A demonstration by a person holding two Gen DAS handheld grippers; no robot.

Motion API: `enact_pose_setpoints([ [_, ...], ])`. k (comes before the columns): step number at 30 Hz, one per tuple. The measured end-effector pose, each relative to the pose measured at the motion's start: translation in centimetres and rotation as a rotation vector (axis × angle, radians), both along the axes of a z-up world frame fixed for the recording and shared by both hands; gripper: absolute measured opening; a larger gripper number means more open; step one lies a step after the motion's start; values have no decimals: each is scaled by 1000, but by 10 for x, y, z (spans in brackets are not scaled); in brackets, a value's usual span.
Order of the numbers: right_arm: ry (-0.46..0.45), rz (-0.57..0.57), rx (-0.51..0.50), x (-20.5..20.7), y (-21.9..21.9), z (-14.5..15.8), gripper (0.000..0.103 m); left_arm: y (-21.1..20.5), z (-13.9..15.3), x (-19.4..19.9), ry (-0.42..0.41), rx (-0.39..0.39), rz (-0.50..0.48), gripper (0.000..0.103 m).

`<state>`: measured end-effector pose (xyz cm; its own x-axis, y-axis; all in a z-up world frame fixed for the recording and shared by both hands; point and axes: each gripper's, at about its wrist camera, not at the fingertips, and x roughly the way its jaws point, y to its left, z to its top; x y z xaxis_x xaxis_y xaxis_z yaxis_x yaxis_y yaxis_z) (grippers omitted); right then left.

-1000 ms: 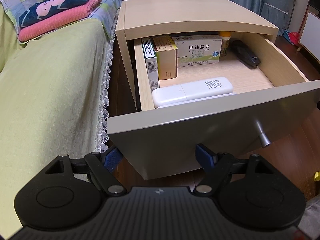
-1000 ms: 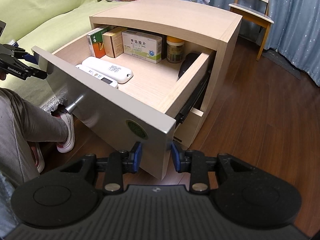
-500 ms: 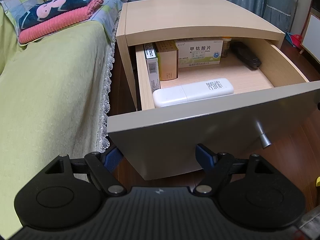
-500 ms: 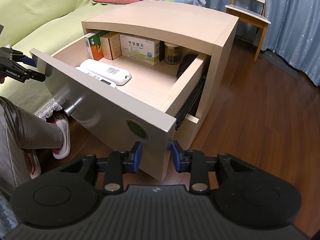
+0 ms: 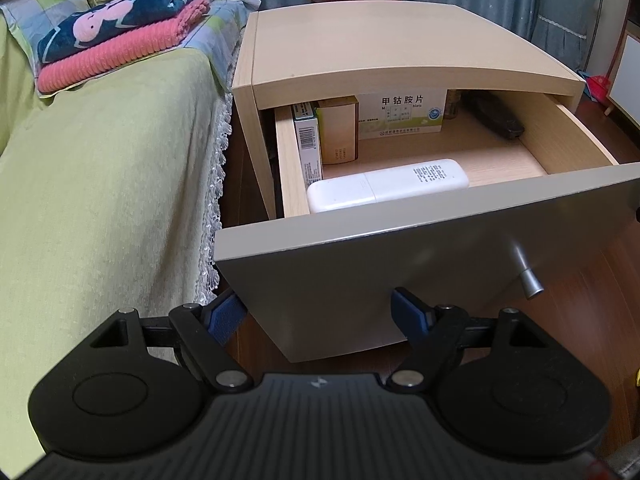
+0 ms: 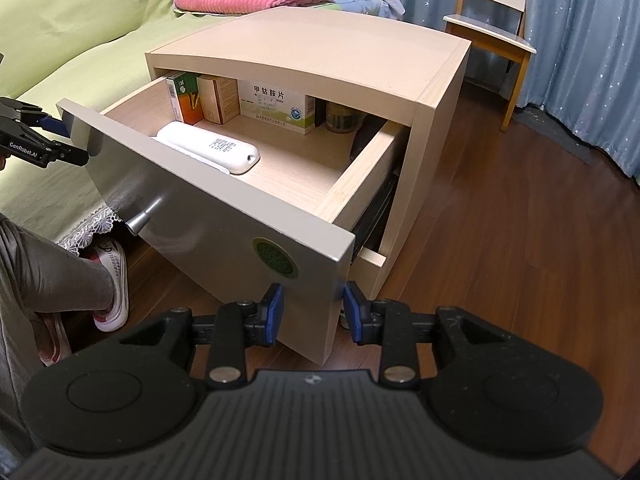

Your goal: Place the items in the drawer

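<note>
Drawer (image 5: 420, 264) of the bedside cabinet (image 5: 384, 52) pulled partway out, grey front panel facing both tools. Left tool (image 5: 316, 316) sits low at the panel's left lower corner, blue pads spread wide apart, nothing between them but the panel edge just ahead; not clamped on anything. Right tool (image 6: 313, 312) at the panel's opposite lower corner, its two blue pads straddling the corner, narrow gap each side; can't tell if they touch the panel, holding nothing else. From the right wrist view the left tool (image 6: 44, 142) shows beside the far end of the panel.

Inside the drawer: white remote (image 5: 386, 184) lying flat along the front, just behind the panel; a second white remote (image 6: 188, 152) is tucked against it, mostly hidden. At the back, upright: green-white box (image 6: 184, 96), tan box (image 5: 338, 130), wide white medicine box (image 5: 402, 116), a jar (image 6: 340, 118), dark object (image 5: 496, 118) at the right wall. Metal knob (image 5: 526, 280) sticks out of the panel.

Bed (image 5: 104, 184) left of the cabinet, folded blankets (image 5: 120, 40) on it. A person's leg and slipper (image 6: 112, 280) by the bed
</note>
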<state>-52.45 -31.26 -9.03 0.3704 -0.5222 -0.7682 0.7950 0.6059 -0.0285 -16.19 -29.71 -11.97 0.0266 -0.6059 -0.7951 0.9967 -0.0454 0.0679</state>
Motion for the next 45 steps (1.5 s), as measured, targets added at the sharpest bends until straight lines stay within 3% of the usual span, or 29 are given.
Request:
enact_pose_setpoints([
  [31, -7, -24, -20, 0, -9, 0, 31, -9, 2, 1, 5, -12, 3, 79],
  [35, -19, -66, -33, 4, -7, 0, 35, -10, 2, -1, 17, 20, 37, 79],
  [38, -21, -164, -36, 6, 1, 2, 34, -2, 2, -7, 30, 64, 77, 79],
  [41, -76, -228, -14, 12, 11, 2, 40, 8, 2, -22, 7, 76, 109, 80],
  [45, -163, -230, 30, 36, 17, 0, 40, 10, 3, -42, 37, 78, 156, 82],
])
